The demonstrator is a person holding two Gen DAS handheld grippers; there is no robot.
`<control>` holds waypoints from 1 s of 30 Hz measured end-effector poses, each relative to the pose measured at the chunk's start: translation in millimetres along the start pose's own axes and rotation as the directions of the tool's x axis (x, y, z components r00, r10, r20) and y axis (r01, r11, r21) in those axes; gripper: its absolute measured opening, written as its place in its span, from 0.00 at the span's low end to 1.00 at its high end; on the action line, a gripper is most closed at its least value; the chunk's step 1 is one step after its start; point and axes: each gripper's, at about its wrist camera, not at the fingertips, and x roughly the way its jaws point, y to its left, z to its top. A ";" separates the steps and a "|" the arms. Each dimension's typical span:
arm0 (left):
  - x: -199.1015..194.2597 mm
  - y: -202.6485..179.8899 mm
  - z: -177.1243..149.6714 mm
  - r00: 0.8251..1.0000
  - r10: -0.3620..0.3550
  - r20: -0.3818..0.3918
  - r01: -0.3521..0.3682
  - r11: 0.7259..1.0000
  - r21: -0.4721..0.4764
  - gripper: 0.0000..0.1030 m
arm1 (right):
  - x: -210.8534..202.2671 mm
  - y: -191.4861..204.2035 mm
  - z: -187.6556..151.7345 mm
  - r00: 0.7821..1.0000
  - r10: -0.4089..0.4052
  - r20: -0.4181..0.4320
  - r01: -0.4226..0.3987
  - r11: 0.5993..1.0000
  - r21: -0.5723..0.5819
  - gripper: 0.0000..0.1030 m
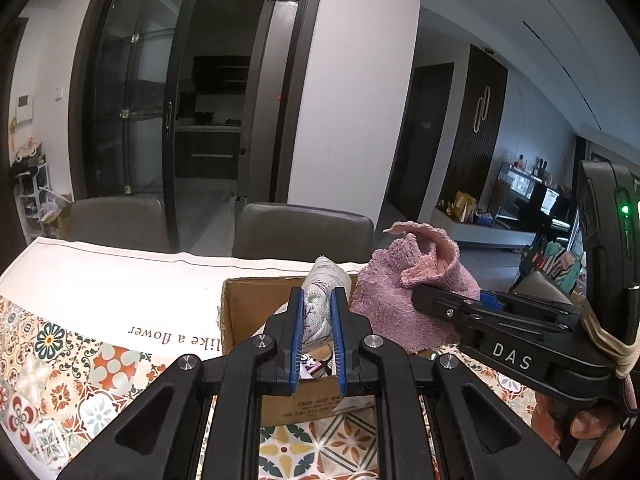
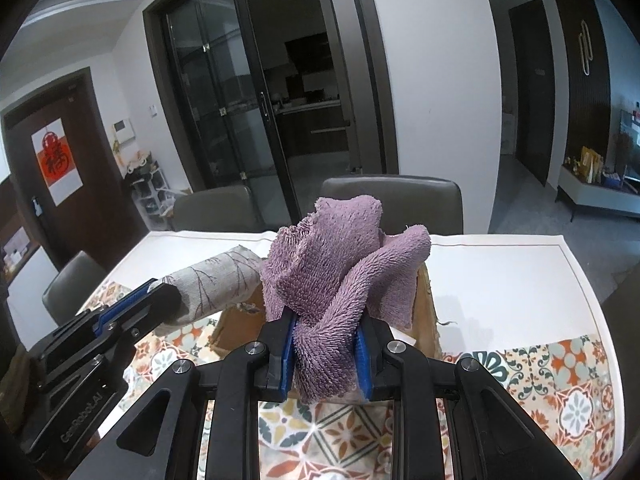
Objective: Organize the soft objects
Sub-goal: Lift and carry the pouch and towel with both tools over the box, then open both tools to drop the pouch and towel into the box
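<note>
My left gripper is shut on a grey patterned cloth roll and holds it over the open cardboard box. The roll also shows in the right wrist view, held by the left gripper. My right gripper is shut on a purple fluffy towel, bunched up above the box. In the left wrist view the towel hangs from the right gripper just right of the box.
The box stands on a table with a patterned tile cloth and a white runner. Two grey chairs stand at the far edge. Glass sliding doors lie beyond.
</note>
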 end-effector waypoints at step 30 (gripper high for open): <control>102.8 1.1 -21.5 0.978 0.059 -0.199 -0.051 0.998 0.048 0.15 | 122.7 -31.0 -7.9 0.969 -0.025 -0.246 0.025 1.000 -0.005 0.25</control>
